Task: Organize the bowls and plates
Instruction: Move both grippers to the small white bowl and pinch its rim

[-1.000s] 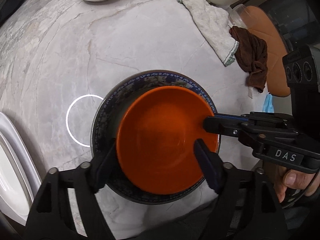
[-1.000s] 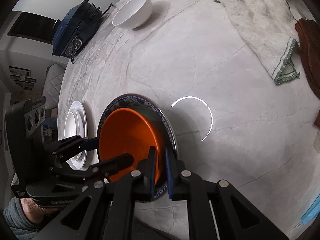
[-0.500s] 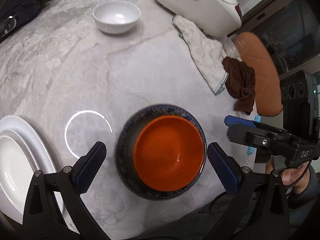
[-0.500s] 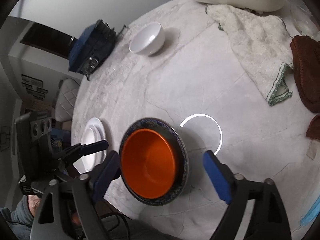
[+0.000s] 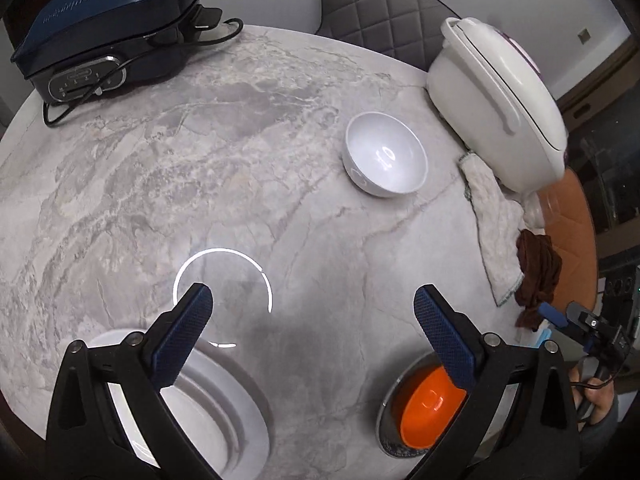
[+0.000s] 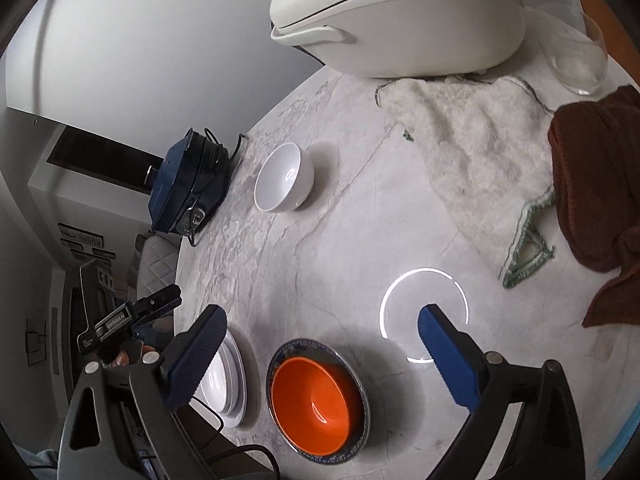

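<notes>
Both my claws stand wide with nothing between the pads: the left claw [image 5: 312,336] hangs over bare desk [image 5: 280,208] between the plates [image 5: 224,412] and the orange bowl [image 5: 424,408], and the right claw [image 6: 320,356], whose jaws have just been opening, sits above that same bowl [image 6: 316,396] with air on every side of it.

The orange bowl is nested in a dark bowl [image 6: 352,376] with a blue patterned rim, near my edge of the desk. The white plates [image 6: 226,384] are stacked just beside it. What looks left to tidy is the white bowl [image 5: 386,156], alone and upright farther out, close to the rice cooker [image 5: 500,100] and the pale towel [image 5: 496,232].

I judge that bowl to be glazed ceramic or hard plastic; I can't tell which from this fisheye view. Either way it is stiff, glossy and likely slick, light enough for one claw, but breakable if it is ceramic. Its walls curve steeply, so pinching across the whole body would probably squirt it out. I'd take it at the rim, one pad inside and one outside, on the side facing me, and keep it level while carrying. Setting it into the orange bowl should be done gently, since glaze on glaze chips and slides. The towel's edge lies near, so I'd lift straight up before moving sideways.
</notes>
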